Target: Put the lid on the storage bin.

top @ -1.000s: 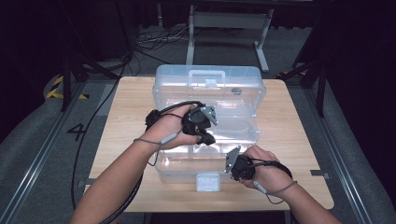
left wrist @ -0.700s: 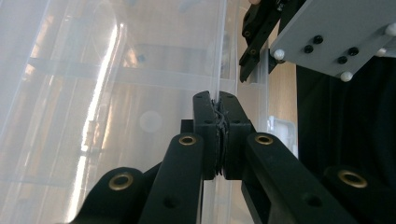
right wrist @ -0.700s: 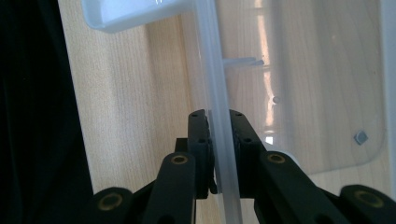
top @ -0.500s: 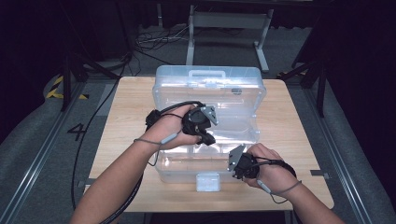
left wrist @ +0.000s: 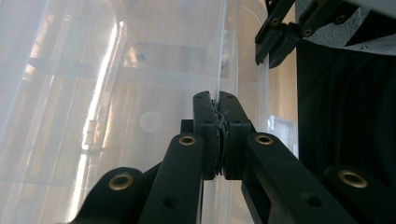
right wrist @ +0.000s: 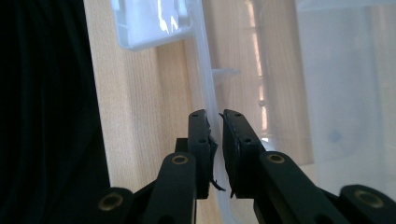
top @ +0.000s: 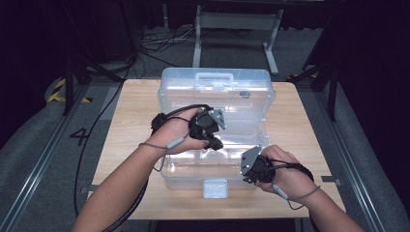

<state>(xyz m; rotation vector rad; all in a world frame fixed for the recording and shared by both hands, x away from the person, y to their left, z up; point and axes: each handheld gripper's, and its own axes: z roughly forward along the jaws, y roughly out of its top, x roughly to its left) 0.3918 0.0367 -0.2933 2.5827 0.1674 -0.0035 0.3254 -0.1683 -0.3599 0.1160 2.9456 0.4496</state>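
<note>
The box (top: 215,130) sits mid-frame on the table (top: 130,125), lid part toward the top. Left gripper (top: 216,143) is over its middle, right gripper (top: 247,170) at its lower-right edge, latch (top: 215,187) bottom centre.

- A light wooden table (top: 130,121) sits mid-frame on a grey carpeted floor (top: 43,145)
- A grey metal stand (top: 237,24) rises at top centre, before a dark backdrop
- Black cables (top: 154,46) coil on the floor at upper left
- Yellow-black tape (top: 60,92) marks the left edge, above a painted "4" (top: 80,135)
</note>
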